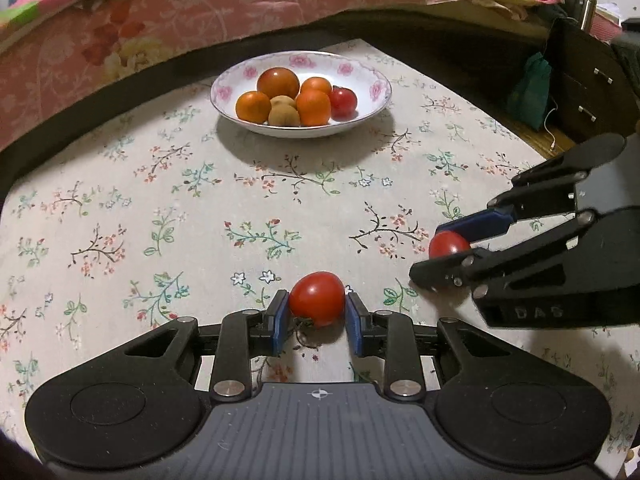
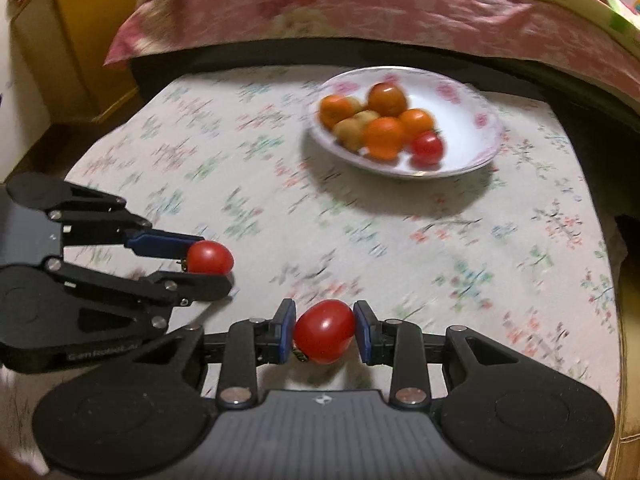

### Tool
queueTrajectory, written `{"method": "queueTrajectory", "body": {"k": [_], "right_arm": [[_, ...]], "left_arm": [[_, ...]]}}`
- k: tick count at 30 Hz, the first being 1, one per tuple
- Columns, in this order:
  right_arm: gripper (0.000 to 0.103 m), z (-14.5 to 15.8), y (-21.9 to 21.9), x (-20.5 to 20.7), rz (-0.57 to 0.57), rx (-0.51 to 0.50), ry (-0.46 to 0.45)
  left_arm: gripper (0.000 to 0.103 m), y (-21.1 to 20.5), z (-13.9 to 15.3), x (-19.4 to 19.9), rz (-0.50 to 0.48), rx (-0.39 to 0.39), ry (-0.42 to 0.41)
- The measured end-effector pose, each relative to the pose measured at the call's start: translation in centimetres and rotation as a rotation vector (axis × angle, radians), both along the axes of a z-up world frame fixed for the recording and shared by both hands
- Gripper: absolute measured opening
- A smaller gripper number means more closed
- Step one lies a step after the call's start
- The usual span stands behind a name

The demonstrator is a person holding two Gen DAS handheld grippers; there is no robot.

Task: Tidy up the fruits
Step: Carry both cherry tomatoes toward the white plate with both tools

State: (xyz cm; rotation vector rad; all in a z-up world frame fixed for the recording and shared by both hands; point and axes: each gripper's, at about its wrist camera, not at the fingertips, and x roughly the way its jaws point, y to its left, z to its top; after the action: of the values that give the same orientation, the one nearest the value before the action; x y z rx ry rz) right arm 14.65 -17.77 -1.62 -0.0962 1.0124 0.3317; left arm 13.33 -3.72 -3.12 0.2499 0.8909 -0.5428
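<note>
My left gripper [image 1: 317,312] is shut on a red cherry tomato [image 1: 317,298] just above the floral tablecloth; it also shows in the right wrist view [image 2: 212,262] with its tomato [image 2: 210,257]. My right gripper [image 2: 325,330] is shut on a second red tomato [image 2: 324,331] beside it; in the left wrist view the right gripper [image 1: 442,250] holds that tomato [image 1: 448,244]. A white floral plate [image 1: 372,92] [image 2: 476,120] at the far side holds several oranges, brownish fruits and one red tomato [image 1: 343,101].
The table is covered by a floral cloth [image 1: 160,200]. A bed with pink bedding [image 1: 200,8] runs along the far edge. A dark wooden cabinet [image 1: 592,92] with a green bag [image 1: 528,96] stands at the right. A yellow cabinet [image 2: 88,40] stands at the far left.
</note>
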Motion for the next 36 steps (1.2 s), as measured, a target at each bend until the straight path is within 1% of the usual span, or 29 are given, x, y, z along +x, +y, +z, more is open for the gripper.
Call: {"method": "queueTrajectory", "body": {"k": [1, 3, 6, 10, 13, 26, 29, 31, 36], "right_arm": [[0.032, -0.3, 0.2, -0.3, 0.001, -0.001, 0.008], [0.032, -0.4, 0.2, -0.7, -0.006, -0.002, -0.005], [0.032, -0.3, -0.4, -0.8, -0.03, 0.016, 0.004], [0.032, -0.1, -0.9, -1.0, -0.056, 0.019, 0.008], [0.032, 0.0, -1.2, -1.2, -0.072, 0.029, 0.019], [0.032, 0.0, -1.3, -1.5, -0.073, 0.036, 0.026], [0.032, -0.1, -1.2, -1.3, -0.076, 0.034, 0.025], [0.032, -0.1, -1.0, -1.2, -0.072, 0.03, 0.027], [0.031, 0.0, -1.0, -1.1, -0.069, 0.023, 0.026]], "left_arm": [[0.038, 0.0, 0.0, -0.1, -0.001, -0.003, -0.003], [0.039, 0.1, -0.2, -0.1, 0.0, -0.009, -0.005], [0.04, 0.1, -0.3, -0.3, -0.005, -0.008, -0.021], [0.044, 0.0, -0.3, -0.1, -0.005, -0.012, -0.027], [0.044, -0.1, -0.3, 0.0, -0.004, -0.014, -0.028], [0.046, -0.2, -0.5, 0.3, -0.006, -0.027, -0.031], [0.045, -0.2, -0.5, 0.2, -0.007, -0.028, -0.028], [0.041, -0.2, -0.4, 0.2, -0.008, -0.028, -0.026], [0.037, -0.3, -0.1, 0.3, -0.005, -0.037, -0.027]]}}
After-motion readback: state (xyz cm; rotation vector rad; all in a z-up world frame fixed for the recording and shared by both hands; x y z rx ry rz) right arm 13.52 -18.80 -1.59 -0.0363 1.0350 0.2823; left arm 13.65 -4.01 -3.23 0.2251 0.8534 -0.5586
